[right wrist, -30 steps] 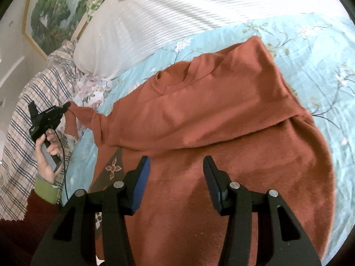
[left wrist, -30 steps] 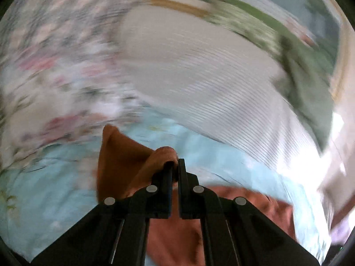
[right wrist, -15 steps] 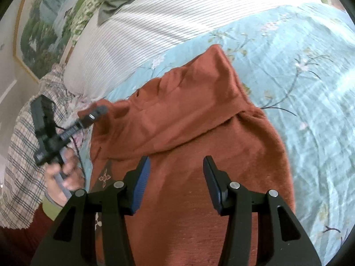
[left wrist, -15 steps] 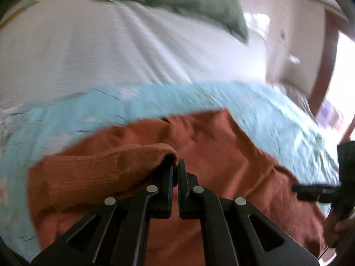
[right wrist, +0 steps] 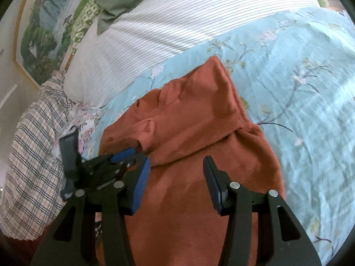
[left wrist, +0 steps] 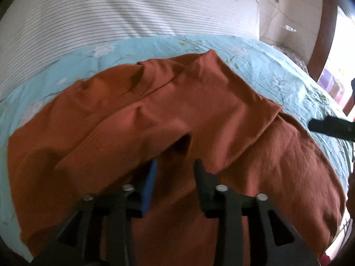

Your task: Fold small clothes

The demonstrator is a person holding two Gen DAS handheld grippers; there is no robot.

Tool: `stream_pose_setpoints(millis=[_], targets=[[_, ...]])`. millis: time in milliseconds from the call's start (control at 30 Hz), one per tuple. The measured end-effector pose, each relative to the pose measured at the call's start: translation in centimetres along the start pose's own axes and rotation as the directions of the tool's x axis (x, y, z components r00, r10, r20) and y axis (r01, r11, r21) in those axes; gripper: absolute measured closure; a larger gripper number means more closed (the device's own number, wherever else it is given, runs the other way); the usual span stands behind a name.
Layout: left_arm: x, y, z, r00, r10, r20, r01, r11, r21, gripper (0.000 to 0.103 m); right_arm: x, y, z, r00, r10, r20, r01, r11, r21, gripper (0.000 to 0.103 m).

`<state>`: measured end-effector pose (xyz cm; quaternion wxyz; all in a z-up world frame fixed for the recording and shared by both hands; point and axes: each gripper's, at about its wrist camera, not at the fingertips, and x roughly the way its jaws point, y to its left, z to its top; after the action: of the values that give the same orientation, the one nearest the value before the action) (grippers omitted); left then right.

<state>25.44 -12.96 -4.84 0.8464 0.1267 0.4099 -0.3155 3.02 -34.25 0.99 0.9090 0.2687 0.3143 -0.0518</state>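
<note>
Up close, the left wrist view shows the left gripper [left wrist: 175, 173] with its jaws apart and nothing between them, poised just over a rust sweater [left wrist: 199, 115] spread on a pale blue floral sheet [left wrist: 255, 53]. One sleeve [left wrist: 124, 137] lies folded across the sweater's chest, its cuff end just ahead of the fingertips. A striped white pillow [left wrist: 111, 15] sits beyond the sweater at the head of the bed. At the right edge, the dark tip of the right gripper [left wrist: 332, 127] juts in over the sheet.

Seen from the right wrist, the right gripper [right wrist: 176, 166] hangs above the sweater's [right wrist: 199, 177] lower body, jaws wide apart and empty. The left gripper [right wrist: 131, 155] sits low at the left, its blue-padded fingers spread beside the folded sleeve [right wrist: 146, 133]. The sweater lies flat on the sheet [right wrist: 299, 88], collar toward the pillow [right wrist: 166, 31]. A plaid cloth [right wrist: 31, 166] bunches at the left, below a framed landscape painting [right wrist: 42, 33].
</note>
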Motion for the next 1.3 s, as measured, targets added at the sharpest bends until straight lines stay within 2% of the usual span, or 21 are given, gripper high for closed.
stream_pose_setpoints(millis=[200,267,367,400,467,567,633,700,767,800,833,933,967,1000,1067,1100,1167,1300], targets=[[-4.3,4.4,-4.7,0.998,0.062,0.006,-0.061,0.992,-0.112,0.064,3.6,3.3,0.8,0.997,0.028,-0.068,-0.035,0.995,-0.096,0.052],[-5.9,6.8,-6.3,0.992,0.128,0.014,-0.123,0.977,-0.175,0.063,5.1,4.8,1.1,0.995,0.025,-0.095,-0.040,0.988,-0.150,0.052],[-7.6,10.7,-8.0,0.969,0.247,0.004,-0.237,0.931,-0.278,0.063,8.0,7.7,1.4,0.990,-0.013,-0.138,-0.028,0.957,-0.290,0.046],[-7.9,12.0,-8.6,0.958,0.287,-0.010,-0.275,0.910,-0.311,0.063,8.9,8.8,1.4,0.989,-0.040,-0.144,-0.012,0.938,-0.346,0.043],[-8.0,13.9,-9.3,0.949,0.313,-0.030,-0.303,0.886,-0.352,0.064,10.5,10.8,1.2,0.986,-0.087,-0.143,0.012,0.890,-0.457,0.043],[-7.8,15.6,-9.9,0.945,0.324,-0.035,-0.312,0.867,-0.388,0.066,12.7,13.9,0.6,0.983,-0.131,-0.129,0.022,0.781,-0.625,0.043],[-7.7,15.9,-9.9,0.931,0.363,-0.034,-0.346,0.850,-0.397,0.066,14.1,15.8,0.0,0.983,-0.138,-0.121,0.009,0.697,-0.717,0.042],[-7.3,16.1,-9.6,0.920,0.388,-0.048,-0.372,0.831,-0.414,0.066,15.5,16.9,-0.4,0.981,-0.126,-0.148,-0.031,0.650,-0.759,0.042],[-6.7,16.6,-9.9,0.924,0.376,-0.072,-0.367,0.815,-0.449,0.064,17.0,17.4,-0.6,0.977,-0.139,-0.163,-0.041,0.625,-0.779,0.044],[-6.6,16.9,-10.2,0.923,0.376,-0.080,-0.368,0.805,-0.466,0.064,17.6,17.4,-0.5,0.974,-0.165,-0.154,-0.018,0.625,-0.780,0.064],[-6.6,17.2,-10.5,0.925,0.371,-0.075,-0.360,0.799,-0.481,0.064,17.9,17.2,-0.2,0.973,-0.167,-0.160,-0.016,0.640,-0.768,0.094],[-6.8,17.9,-10.7,0.930,0.361,-0.066,-0.343,0.787,-0.513,0.063,16.4,15.2,2.2,0.986,-0.101,-0.133,-0.006,0.774,-0.633,0.096],[-6.8,18.0,-10.9,0.931,0.361,-0.063,-0.339,0.784,-0.520,0.063,15.1,13.8,3.6,0.993,-0.052,-0.107,-0.014,0.842,-0.540,0.096],[-7.0,18.0,-10.9,0.929,0.366,-0.060,-0.341,0.779,-0.526,0.063,14.0,12.3,4.6,0.997,-0.017,-0.078,-0.020,0.891,-0.453,0.096],[-7.1,18.0,-11.0,0.923,0.379,-0.060,-0.350,0.769,-0.535,0.063,11.6,8.3,6.4,1.000,0.028,-0.006,-0.029,0.970,-0.243,0.096],[-7.2,18.0,-11.0,0.921,0.385,-0.060,-0.354,0.762,-0.542,0.063,10.5,5.5,7.1,0.999,0.035,0.030,-0.032,0.994,-0.109,0.096],[-7.4,18.0,-11.2,0.916,0.396,-0.060,-0.359,0.746,-0.561,0.063,9.4,1.7,7.2,0.998,0.004,0.063,-0.007,0.999,0.042,0.096],[-7.9,18.1,-11.5,0.908,0.414,-0.060,-0.368,0.723,-0.585,0.063,9.1,-2.4,5.5,0.997,-0.069,0.018,0.065,0.985,0.157,0.097]])
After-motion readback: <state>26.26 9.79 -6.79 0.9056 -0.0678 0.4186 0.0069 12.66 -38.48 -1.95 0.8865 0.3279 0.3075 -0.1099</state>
